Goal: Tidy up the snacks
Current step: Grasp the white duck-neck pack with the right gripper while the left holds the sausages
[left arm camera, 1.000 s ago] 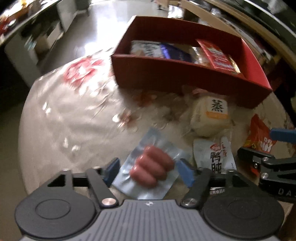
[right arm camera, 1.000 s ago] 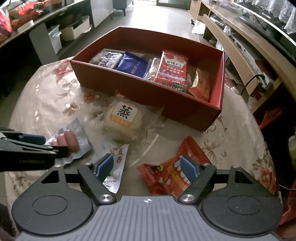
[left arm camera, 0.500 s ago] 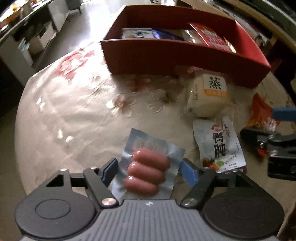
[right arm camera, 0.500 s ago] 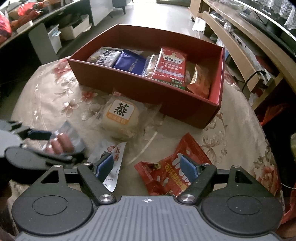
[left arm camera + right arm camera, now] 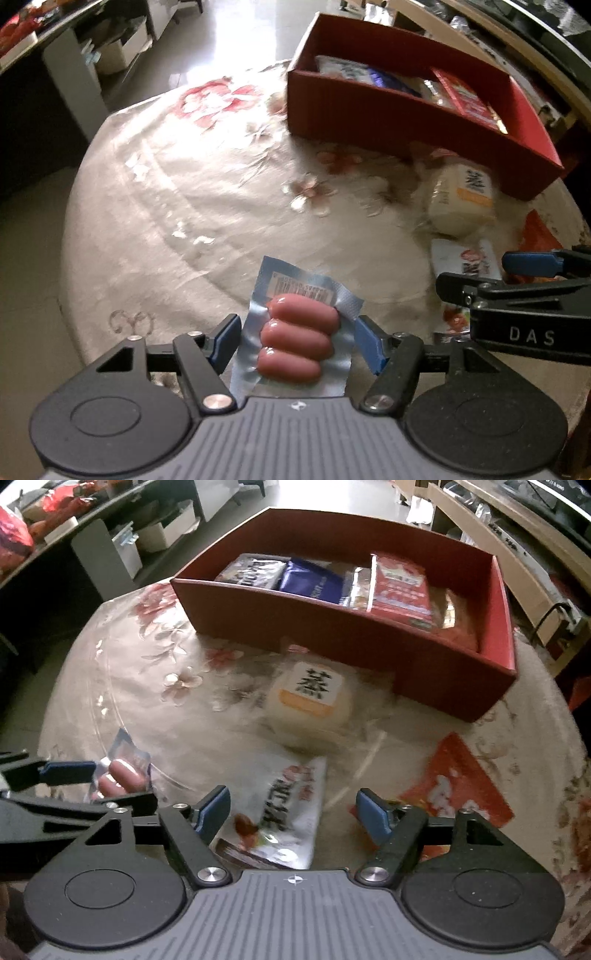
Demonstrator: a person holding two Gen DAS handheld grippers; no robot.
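A clear foil pack of three pink sausages (image 5: 295, 332) sits between my left gripper's (image 5: 295, 343) blue pads. The jaws are closing; the pads press its crumpled edges. In the right wrist view the sausage pack (image 5: 125, 771) is bent between the left gripper's (image 5: 107, 782) fingers. My right gripper (image 5: 293, 814) hovers over a white snack packet (image 5: 284, 805) lying flat on the table. Its jaws are closing, and the pads stand clear of the packet. A red box (image 5: 332, 627) at the back holds several snack packs.
A wrapped pale bun with a black character label (image 5: 310, 698) lies in front of the box. A red-orange snack bag (image 5: 458, 779) lies at the right. The round table's floral cloth (image 5: 173, 709) has bare room at the left. Shelves and furniture surround the table.
The left jaws narrowed onto the sausage pack, and its foil crumpled. The right gripper shifted left from the red-orange bag to over the white packet.
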